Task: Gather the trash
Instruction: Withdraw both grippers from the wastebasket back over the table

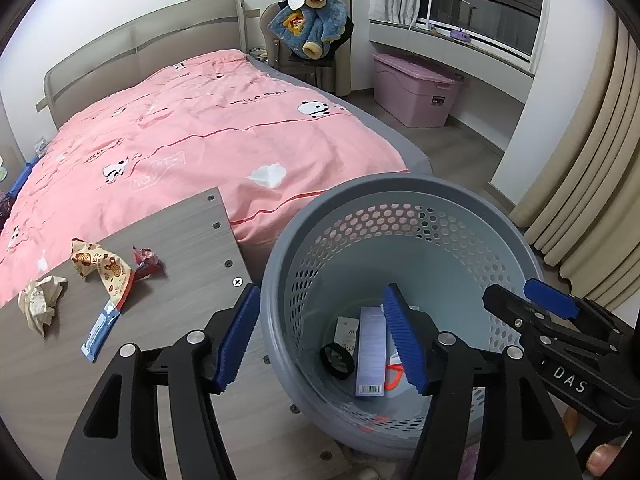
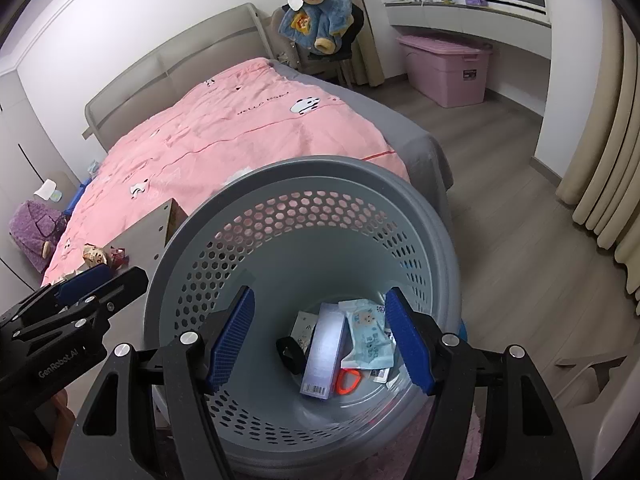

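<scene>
Two handheld grippers, each with black angular frames and ribbed blue pads, hover over a round grey plastic basket (image 2: 434,240) whose wall is pierced by rows of hexagonal holes. The left gripper (image 1: 324,340) stands wide apart and holds nothing; one pad hangs outside the basket rim above the table edge, the other inside the rim. The right gripper (image 2: 320,340) is likewise spread wide and empty, both pads over the basket's interior.

On the basket floor lie a long rectangular lavender box (image 2: 323,354) with a barcode at its near end, a soft pale-blue printed packet (image 2: 370,334) just beside it, a black ring-shaped band (image 2: 289,354), a small white card (image 2: 302,328) and an orange plastic loop (image 2: 349,381) partly under the packet.

Beside the basket stands a grey wood-grain table (image 1: 192,232) with screw heads along its edge. On it rest a crumpled beige paper wad (image 1: 40,306), a creased glossy snack wrapper (image 1: 102,276) printed with bread pictures, a small crinkled red wrapper (image 1: 147,264) touching it, and a flat blue-and-white sachet (image 1: 100,330).

Behind, a bed carries a smooth pink quilt (image 1: 208,128) with panda motifs; a lidded pink storage bin (image 1: 416,92) sits on the wood-look floor near pleated beige curtains (image 1: 592,152).
</scene>
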### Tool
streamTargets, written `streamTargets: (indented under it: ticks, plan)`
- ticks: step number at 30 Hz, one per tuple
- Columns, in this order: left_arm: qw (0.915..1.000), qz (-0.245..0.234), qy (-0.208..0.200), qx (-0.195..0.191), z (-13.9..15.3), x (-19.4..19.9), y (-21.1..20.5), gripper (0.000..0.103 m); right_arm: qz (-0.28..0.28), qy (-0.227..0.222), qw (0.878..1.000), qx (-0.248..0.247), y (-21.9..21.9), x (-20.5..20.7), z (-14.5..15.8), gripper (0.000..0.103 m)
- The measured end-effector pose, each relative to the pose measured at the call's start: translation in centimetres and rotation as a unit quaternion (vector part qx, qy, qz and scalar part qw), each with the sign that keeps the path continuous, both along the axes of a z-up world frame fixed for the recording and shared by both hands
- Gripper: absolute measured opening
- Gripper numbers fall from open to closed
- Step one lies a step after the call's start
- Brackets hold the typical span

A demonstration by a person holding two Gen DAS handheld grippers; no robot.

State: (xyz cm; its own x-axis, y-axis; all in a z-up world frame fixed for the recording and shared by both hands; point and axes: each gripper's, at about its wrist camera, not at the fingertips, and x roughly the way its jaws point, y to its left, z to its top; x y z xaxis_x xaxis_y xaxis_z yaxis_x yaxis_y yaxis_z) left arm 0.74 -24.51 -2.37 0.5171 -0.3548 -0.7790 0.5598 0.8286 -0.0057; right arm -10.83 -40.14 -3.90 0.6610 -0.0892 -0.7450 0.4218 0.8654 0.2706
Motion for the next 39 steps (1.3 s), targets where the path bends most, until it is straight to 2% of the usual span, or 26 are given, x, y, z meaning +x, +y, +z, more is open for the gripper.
streamTargets:
  ticks: [17, 30, 39]
  plan:
    - [0.9992, 0.039, -0.002, -0.014, 0.4, 0.4, 5.2, 0.063, 0.024, -0.002, 1.0, -0.016, 3.1, 0.3, 1.1, 0.068]
    - [0.9951, 0.095, -0.006, -0.028, 0.2, 1.1, 11.6, 0.068, 0.064, -0.003, 0.997, -0.033, 7.7, 1.9, 2.2, 0.072]
    - [0.9896, 0.137, -0.015, -0.039, 0.3, 1.0, 16.7, 0.071, 0.092, -0.011, 0.995, -0.048, 11.3, 2.6, 3.2, 0.08]
